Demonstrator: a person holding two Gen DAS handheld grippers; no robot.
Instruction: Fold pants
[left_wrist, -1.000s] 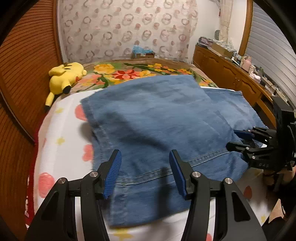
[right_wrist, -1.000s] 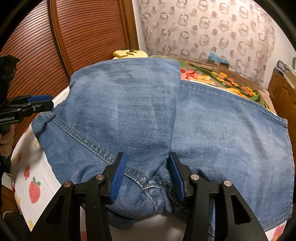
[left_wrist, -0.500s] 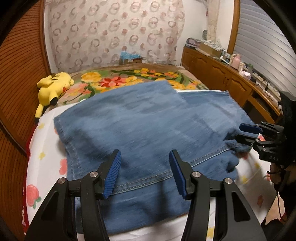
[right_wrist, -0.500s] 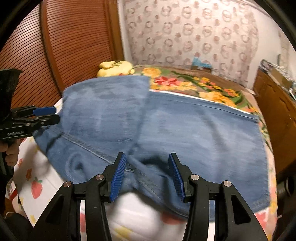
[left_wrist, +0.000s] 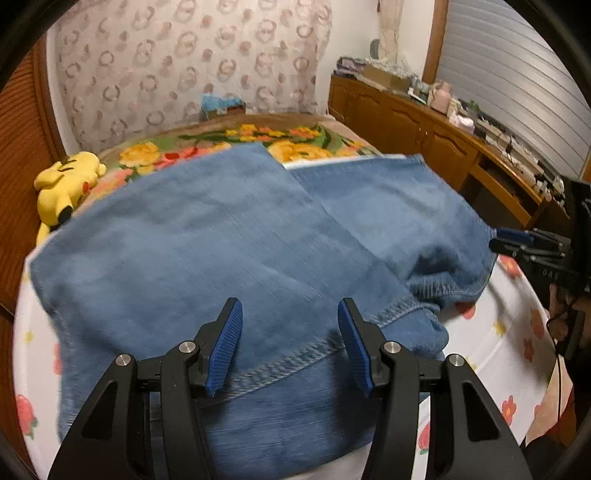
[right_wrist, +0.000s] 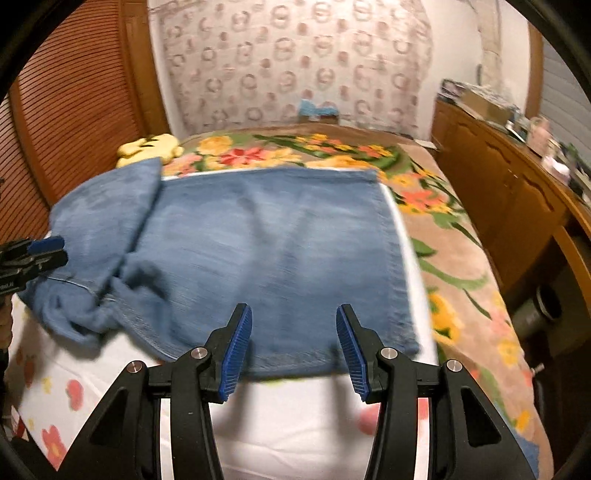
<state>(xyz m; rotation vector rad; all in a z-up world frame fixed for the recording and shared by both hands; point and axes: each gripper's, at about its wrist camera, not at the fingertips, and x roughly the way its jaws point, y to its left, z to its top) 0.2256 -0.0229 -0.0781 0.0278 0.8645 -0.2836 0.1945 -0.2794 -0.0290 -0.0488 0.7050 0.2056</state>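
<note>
The jeans (left_wrist: 229, 251) lay partly folded on the white flowered sheet (right_wrist: 295, 417), bunched, it seemed through the blur, near the middle. The left gripper (left_wrist: 290, 349) and right gripper (right_wrist: 293, 350) hung over them, fingers spread, pinching nothing.

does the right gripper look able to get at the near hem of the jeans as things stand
Probably yes. The right gripper is open and empty, and the near hem of the jeans lies flat on the bed just beyond its fingertips. Nothing sits between them, and the left gripper is off to the side.
</note>
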